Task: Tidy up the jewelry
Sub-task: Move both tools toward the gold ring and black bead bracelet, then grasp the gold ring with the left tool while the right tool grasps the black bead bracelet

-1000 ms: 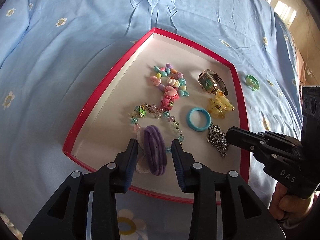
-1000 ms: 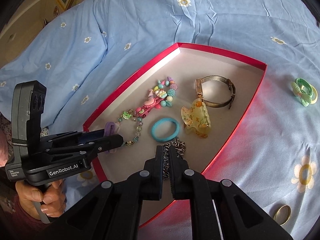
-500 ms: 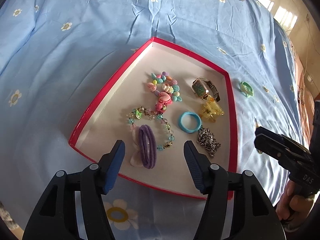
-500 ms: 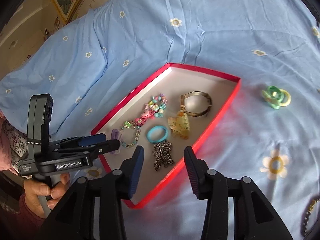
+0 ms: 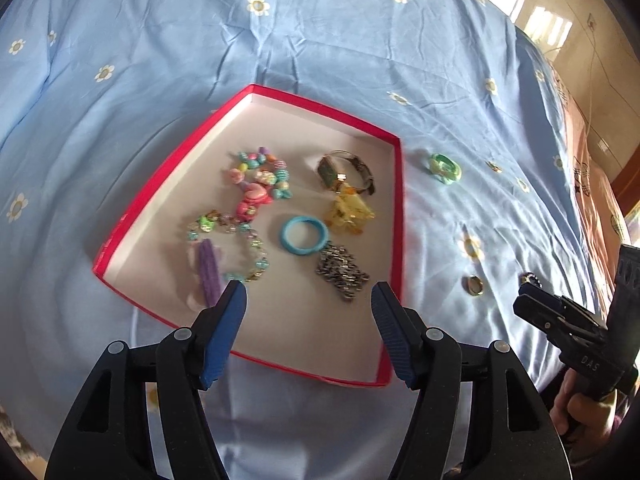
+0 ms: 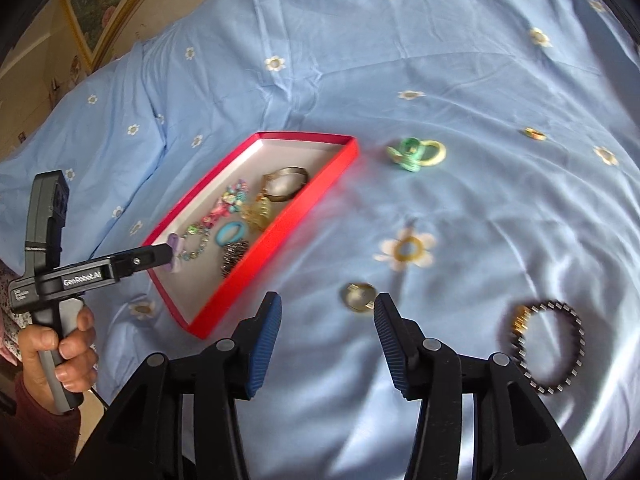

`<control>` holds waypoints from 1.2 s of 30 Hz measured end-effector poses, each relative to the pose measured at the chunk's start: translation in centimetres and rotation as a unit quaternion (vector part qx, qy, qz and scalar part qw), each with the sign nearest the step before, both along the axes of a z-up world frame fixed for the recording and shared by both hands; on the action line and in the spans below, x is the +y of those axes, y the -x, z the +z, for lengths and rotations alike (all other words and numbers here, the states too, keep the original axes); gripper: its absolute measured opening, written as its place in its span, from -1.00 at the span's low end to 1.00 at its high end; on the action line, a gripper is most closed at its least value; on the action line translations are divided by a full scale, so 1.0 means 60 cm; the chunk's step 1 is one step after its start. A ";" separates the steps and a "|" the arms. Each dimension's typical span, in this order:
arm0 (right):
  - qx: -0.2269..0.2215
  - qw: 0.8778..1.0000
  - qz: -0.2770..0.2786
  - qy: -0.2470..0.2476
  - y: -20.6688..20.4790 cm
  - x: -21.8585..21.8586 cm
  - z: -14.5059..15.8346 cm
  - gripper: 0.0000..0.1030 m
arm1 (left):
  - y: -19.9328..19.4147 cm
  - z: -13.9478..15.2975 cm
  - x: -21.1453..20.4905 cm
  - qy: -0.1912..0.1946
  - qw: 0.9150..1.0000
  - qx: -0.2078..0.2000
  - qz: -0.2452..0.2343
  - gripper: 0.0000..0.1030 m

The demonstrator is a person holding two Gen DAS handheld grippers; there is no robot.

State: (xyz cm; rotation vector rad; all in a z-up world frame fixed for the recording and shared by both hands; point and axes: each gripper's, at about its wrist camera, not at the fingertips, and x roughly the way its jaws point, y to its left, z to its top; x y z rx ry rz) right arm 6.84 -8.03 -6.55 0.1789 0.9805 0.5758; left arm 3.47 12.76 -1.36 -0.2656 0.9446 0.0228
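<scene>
Although most of the jewelry already lies in the red box (image 5: pixel 394 216) on the bed (image 6: pixel 400 60), several pieces remain loose on the blue sheet: a gold ring (image 6: pixel 359 297), a dark beaded bracelet (image 6: pixel 550 346), a green-and-yellow hair tie (image 6: pixel 416 153) and a small ring (image 6: pixel 535 134) farther off. Inside the box sit a purple hair tie (image 5: pixel 209 272), a blue ring (image 5: pixel 304 235), a metal chain (image 5: pixel 341 271), a watch (image 5: pixel 346 170), a yellow claw clip (image 5: pixel 349 212) and 2 colourful beaded strings (image 5: pixel 260 184).

The left hand-held gripper (image 5: pixel 309 312) hangs over the near end of the box, its jaws opening and nothing between them. The right hand-held gripper (image 6: pixel 327 322) is over the sheet just beside the gold ring, jaws also opening, also empty.

The gold ring is probably the next piece. It looks light, rigid and smooth, so it may slip or skitter; the soft sheet gives way underneath, which should let the pads sink beside it. Pinching across the band from both outer sides seems safest. The beaded bracelet looks limp and will droop wherever it is held; taking it at the gold clasp (image 6: pixel 520 320) would likely give the firmest bite.
</scene>
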 end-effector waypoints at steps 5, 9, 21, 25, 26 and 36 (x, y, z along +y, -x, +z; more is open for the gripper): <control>0.003 0.999 -0.037 0.008 0.013 -0.054 -0.006 -0.02 | -0.007 -0.004 -0.047 -0.001 0.999 0.007 -0.033 0.25; -0.004 0.998 -0.064 0.020 0.025 -0.096 -0.004 0.04 | -0.012 -0.006 -0.086 -0.004 0.998 0.011 -0.058 0.25; -0.006 0.992 -0.118 0.047 0.037 -0.180 -0.013 0.12 | -0.034 -0.017 -0.174 -0.013 0.994 0.024 -0.110 0.26; -0.009 0.991 -0.120 0.056 0.038 -0.184 -0.013 0.12 | -0.043 -0.026 -0.190 -0.013 0.992 0.032 -0.121 0.27; -0.011 0.991 -0.120 0.060 0.038 -0.184 -0.014 0.12 | -0.045 -0.028 -0.194 -0.013 0.992 0.033 -0.124 0.27; 0.008 0.986 -0.144 0.082 0.012 -0.211 -0.045 0.00 | -0.084 -0.045 -0.238 -0.030 0.987 0.037 -0.151 0.27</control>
